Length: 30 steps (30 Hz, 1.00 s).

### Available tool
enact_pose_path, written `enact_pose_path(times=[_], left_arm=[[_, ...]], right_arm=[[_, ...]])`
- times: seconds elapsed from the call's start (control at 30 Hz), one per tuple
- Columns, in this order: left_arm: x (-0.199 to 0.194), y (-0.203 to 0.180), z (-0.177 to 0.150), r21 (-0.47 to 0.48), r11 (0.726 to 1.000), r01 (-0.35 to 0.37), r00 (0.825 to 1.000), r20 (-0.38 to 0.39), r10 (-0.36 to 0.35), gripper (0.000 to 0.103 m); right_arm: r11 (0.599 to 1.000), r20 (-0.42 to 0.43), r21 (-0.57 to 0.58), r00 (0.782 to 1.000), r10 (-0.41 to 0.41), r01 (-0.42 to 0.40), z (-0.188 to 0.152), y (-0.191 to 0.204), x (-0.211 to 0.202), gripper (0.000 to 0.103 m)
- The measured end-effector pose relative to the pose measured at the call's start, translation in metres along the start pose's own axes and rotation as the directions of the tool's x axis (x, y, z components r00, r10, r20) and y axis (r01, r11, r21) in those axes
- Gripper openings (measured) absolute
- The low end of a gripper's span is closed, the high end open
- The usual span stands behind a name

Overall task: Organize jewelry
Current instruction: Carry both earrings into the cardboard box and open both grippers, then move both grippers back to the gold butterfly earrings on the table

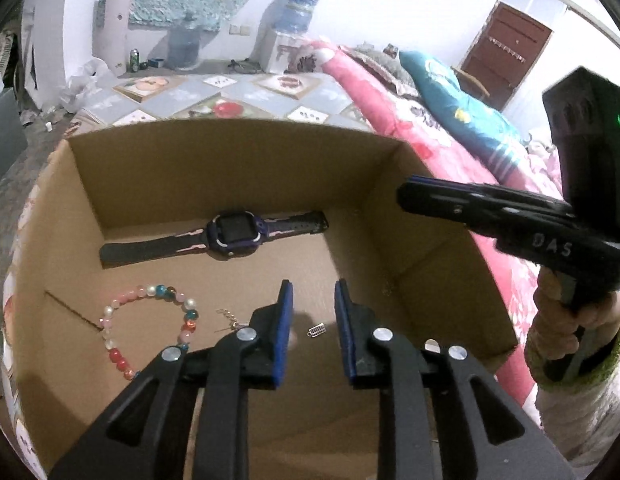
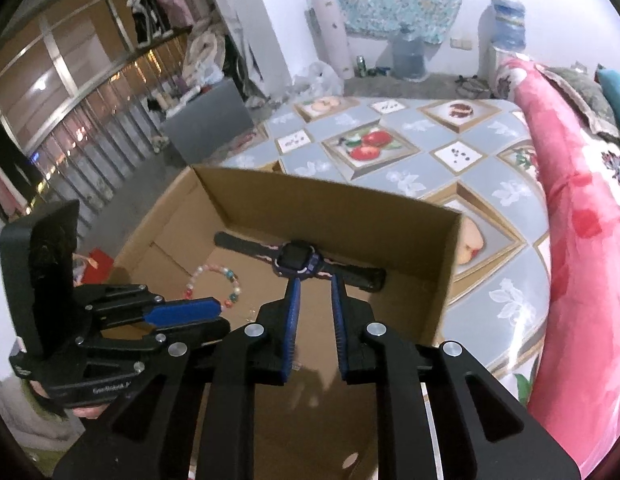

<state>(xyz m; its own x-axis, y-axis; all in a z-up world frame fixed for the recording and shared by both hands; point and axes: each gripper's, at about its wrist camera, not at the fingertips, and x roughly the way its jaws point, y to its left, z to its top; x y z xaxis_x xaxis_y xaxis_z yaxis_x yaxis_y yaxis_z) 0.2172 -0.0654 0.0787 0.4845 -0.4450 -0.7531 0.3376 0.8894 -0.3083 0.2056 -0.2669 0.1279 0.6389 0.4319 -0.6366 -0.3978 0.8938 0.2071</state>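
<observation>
Left wrist, corrugated cardboard box (image 1: 390, 208), round-beaded bracelet (image 1: 150, 328)

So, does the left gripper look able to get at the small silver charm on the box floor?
Probably yes: the left gripper is open above the small silver charm, with nothing between them; the bead bracelet lies off to the side.

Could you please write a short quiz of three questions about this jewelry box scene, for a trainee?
1. True or false: the watch lies inside the cardboard box.
2. Which item lies nearest the left tongs?
A. bead bracelet
B. small silver charm
C. watch
3. Fill in: between the pads of the right tongs there is ____.

Key
1. True; it lies flat near the far wall.
2. B; the charm lies on the box floor, in the gap between the open pads.
3. Nothing; they are open and empty above the box.
</observation>
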Motion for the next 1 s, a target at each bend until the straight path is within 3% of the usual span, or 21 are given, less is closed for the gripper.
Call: enact_pose_path(times=[0.3,0.6,0.77,0.87,1.0], left_arm=[[-0.058,-0.01,-0.02,0.005,1.0,-0.028,0.99,0.135,0.027,0.043],[-0.106,-0.017,-0.072,0.056,0.995,-0.083,0.979,0.193,0.071,0.066],[-0.111,-0.026,-0.112,0.107,0.99,-0.089,0.984,0.165,0.07,0.07],[-0.097,-0.036,-0.131,0.136,0.99,-0.027,0.993,0.115,0.012,0.072],[-0.063,-0.051,-0.146,0.182,0.983,-0.029,0.998,0.055,0.019,0.072]], right_arm=[[0.997,0.172,0.057,0.984,0.044,-0.054,-0.025,-0.003,-0.075,0.021],[0.99,0.262,0.128,0.965,0.024,-0.059,-0.102,-0.007,-0.129,0.023],[0.981,0.239,0.183,0.971,0.021,-0.067,-0.146,-0.007,-0.131,0.023],[0.966,0.175,0.238,0.982,0.064,-0.106,-0.17,-0.008,-0.107,0.023],[0.961,0.062,0.259,0.995,0.079,-0.093,-0.19,0.0,-0.066,0.023]])
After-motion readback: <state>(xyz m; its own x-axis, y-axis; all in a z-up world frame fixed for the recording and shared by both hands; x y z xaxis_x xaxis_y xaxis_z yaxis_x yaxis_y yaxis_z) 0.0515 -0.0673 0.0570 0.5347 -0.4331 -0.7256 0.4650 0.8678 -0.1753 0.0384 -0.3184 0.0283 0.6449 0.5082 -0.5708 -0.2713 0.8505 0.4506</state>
